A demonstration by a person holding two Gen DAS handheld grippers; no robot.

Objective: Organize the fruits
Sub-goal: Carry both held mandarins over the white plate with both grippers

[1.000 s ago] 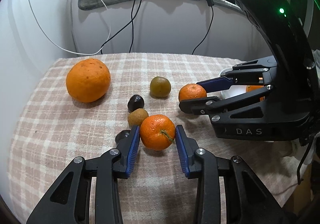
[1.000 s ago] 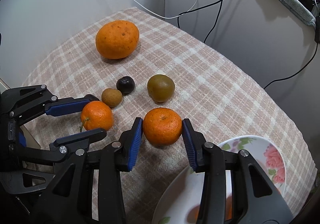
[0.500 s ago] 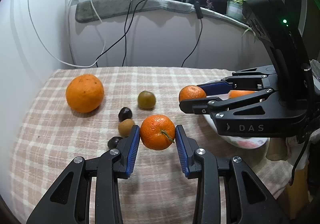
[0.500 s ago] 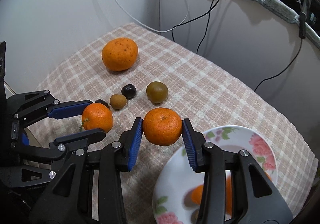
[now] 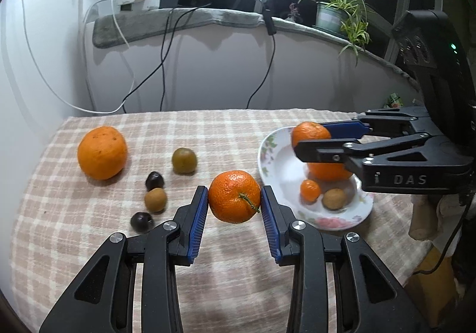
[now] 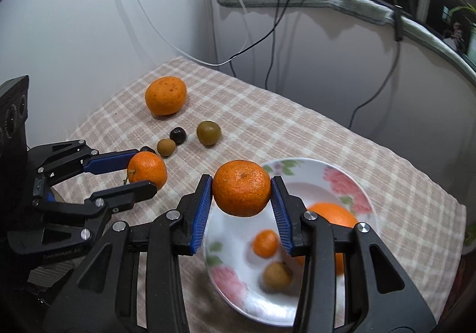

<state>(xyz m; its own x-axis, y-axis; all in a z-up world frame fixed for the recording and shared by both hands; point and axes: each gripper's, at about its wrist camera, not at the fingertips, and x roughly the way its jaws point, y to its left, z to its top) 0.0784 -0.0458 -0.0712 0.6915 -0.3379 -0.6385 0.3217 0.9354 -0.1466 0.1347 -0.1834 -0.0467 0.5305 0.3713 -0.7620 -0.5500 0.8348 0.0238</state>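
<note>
At the far left of the checked cloth (image 5: pixel 89 243) sits a large orange (image 5: pixel 102 152), alone and well apart from the rest. To its right lies a loose cluster of small fruit: a dark plum-like fruit (image 5: pixel 154 179), a brown round fruit (image 5: pixel 155 199) just below it, a second dark fruit (image 5: pixel 142 222) nearest the camera, and a greenish fruit (image 5: pixel 184 160) farther back.

Next comes the left gripper (image 5: pixel 234 208), its blue pads pinching a stemmed mandarin (image 5: pixel 234 196) that hangs clear of the cloth, between the small fruit and the plate. Nothing lies on the cloth between it and the plate's near rim.

Farther right, the flowered plate (image 6: pixel 342 178) holds a big orange (image 6: pixel 336 214), a small mandarin (image 6: pixel 265 243) and a brown fruit (image 6: pixel 276 275), the last two blurred. The right gripper (image 6: pixel 241 196) clamps a second mandarin (image 6: pixel 241 187) above the plate's left edge; in the left wrist view its black fingers partly cover the big orange in the plate.

Behind the table, cables (image 5: pixel 162 65) hang down a pale wall below a grey-padded ledge (image 5: pixel 184 20), with a potted plant (image 5: pixel 336 11) at the right end.
</note>
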